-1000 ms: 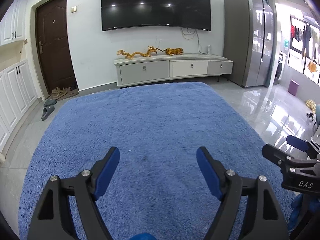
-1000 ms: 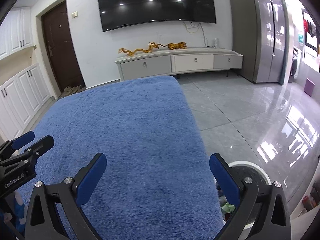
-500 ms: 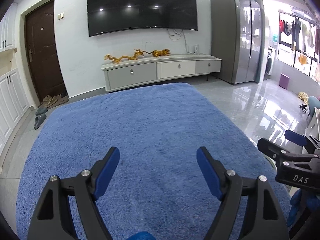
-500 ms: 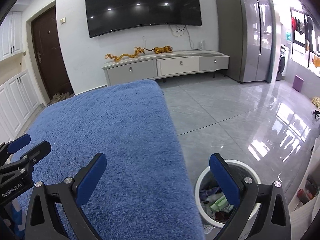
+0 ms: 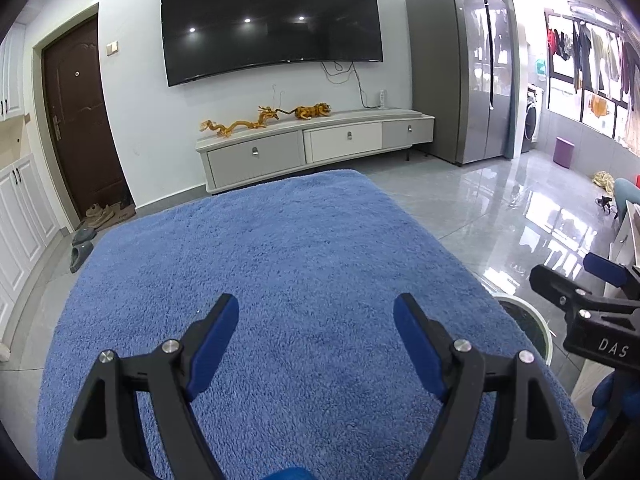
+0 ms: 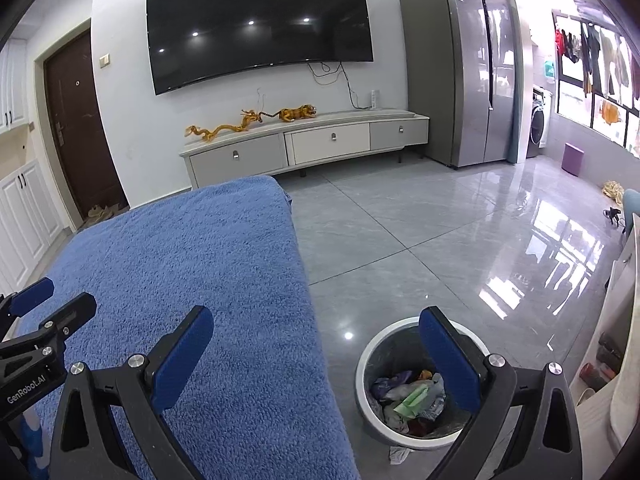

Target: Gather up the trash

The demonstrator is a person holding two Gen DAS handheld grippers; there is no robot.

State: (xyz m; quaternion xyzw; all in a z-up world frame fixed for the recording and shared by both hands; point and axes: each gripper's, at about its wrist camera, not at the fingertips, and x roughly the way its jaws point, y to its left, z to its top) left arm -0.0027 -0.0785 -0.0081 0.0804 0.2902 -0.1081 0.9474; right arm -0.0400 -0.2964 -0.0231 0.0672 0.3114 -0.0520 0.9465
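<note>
Both grippers are hanging over the blue blanket (image 5: 280, 280) with nothing in them. The left gripper (image 5: 316, 316) has its blue pads spread wide, just fuzzy blanket showing in the gap between them. The right gripper (image 6: 316, 332) is spread wide too, straddling the blanket's right edge: its left pad sits over the blue fabric, its right pad is in front of the bin (image 6: 372, 360). That bin is a round white-rimmed one on the grey tile floor (image 6: 440, 240), just beside the blanket's edge, and it's got trash (image 6: 408, 396) inside: crumpled wrappers, something green, a bit of purplish plastic, some red stuff lower down. One small white scrap (image 6: 400, 454) is lying on the floor right at the foot of the bin, outside it. From the left wrist view you only catch a sliver of the bin's rim past the blanket edge, with the right gripper poking in at the far right. The blanket itself looks bare as far as both views show. Back wall has a big dark TV (image 6: 260, 28) over a low grey cabinet (image 6: 304, 148) with a couple of golden figurines (image 6: 248, 124) on top, and a tall grey fridge (image 6: 456, 72) to the right.
</note>
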